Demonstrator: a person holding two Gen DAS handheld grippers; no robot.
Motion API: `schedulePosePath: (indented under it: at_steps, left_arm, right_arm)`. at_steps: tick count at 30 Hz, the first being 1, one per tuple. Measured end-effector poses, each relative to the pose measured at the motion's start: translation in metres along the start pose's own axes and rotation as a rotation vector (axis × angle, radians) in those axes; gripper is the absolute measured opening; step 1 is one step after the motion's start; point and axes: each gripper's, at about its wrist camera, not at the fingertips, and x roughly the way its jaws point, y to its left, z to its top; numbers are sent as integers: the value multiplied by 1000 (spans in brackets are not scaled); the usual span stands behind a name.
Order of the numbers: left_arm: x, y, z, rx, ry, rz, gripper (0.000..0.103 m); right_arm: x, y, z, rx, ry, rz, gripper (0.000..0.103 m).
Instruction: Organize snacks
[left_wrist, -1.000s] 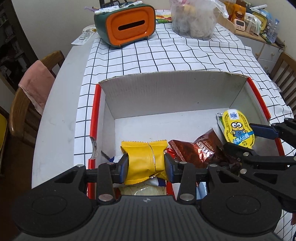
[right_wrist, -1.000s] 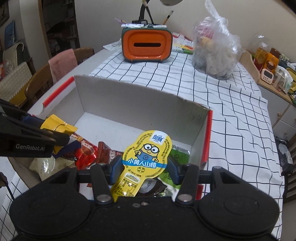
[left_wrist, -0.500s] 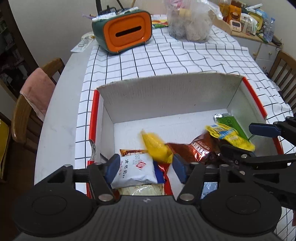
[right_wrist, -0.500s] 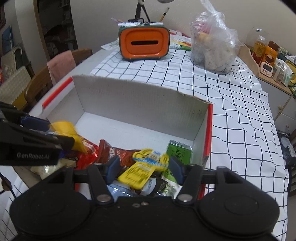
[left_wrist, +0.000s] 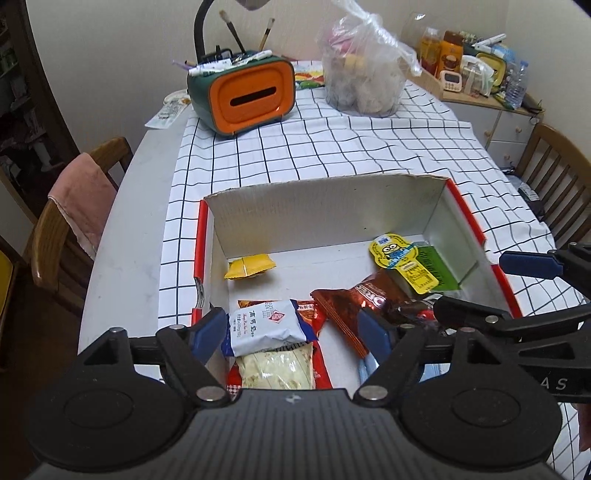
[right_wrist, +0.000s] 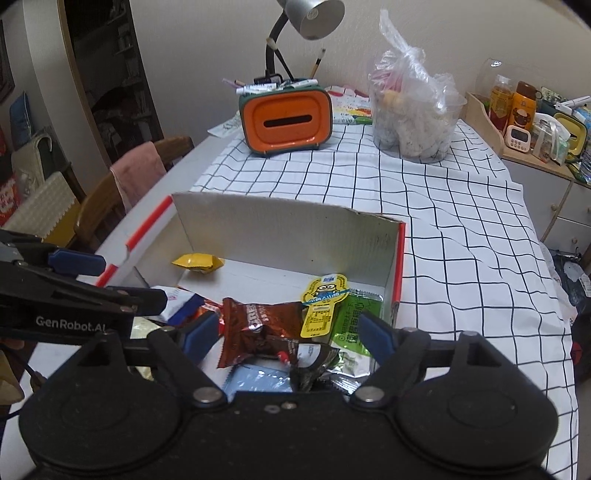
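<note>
A white cardboard box with red edges (left_wrist: 325, 206) (right_wrist: 280, 229) holds several snack packets. A yellow packet (left_wrist: 250, 266) (right_wrist: 198, 262) lies at its far left. A yellow Minion snack (left_wrist: 404, 260) (right_wrist: 325, 304) lies on a green packet (left_wrist: 437, 269) (right_wrist: 354, 325) at the right. A brown-red packet (left_wrist: 364, 306) (right_wrist: 258, 325) and a white-blue packet (left_wrist: 266, 326) (right_wrist: 179, 301) lie near the front. My left gripper (left_wrist: 291, 334) is open and empty above the near left. My right gripper (right_wrist: 286, 332) is open and empty above the near right.
An orange and green tissue box (left_wrist: 245, 94) (right_wrist: 286, 118) with pens and a clear bag of food (left_wrist: 364, 79) (right_wrist: 410, 110) stand at the back of the checked tablecloth (left_wrist: 332, 147). Wooden chairs (left_wrist: 55, 229) (left_wrist: 561, 177) stand on both sides. A desk lamp (right_wrist: 314, 16) is behind.
Both grippers opened and pulled back. The yellow packet dropped from the left gripper to the box's far left. The Minion snack dropped from the right gripper onto the green packet.
</note>
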Motion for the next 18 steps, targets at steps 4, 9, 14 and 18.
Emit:
schedulePosePath:
  at_steps: [4, 9, 14, 18]
  left_arm:
    - [-13, 2, -7, -10, -8, -16, 82]
    - [-32, 4, -15, -28, -38, -18, 82]
    - [-49, 7, -27, -43, -57, -5, 82]
    - [-64, 6, -37, -43, -84, -8, 82]
  right_arm:
    - [-15, 3, -4, 6, -25, 0, 91]
    - [-35, 4, -12, 18, -70, 6, 93]
    - [-56, 5, -19, 50, -115, 12, 102]
    - [-71, 10, -24, 53, -137, 30, 103]
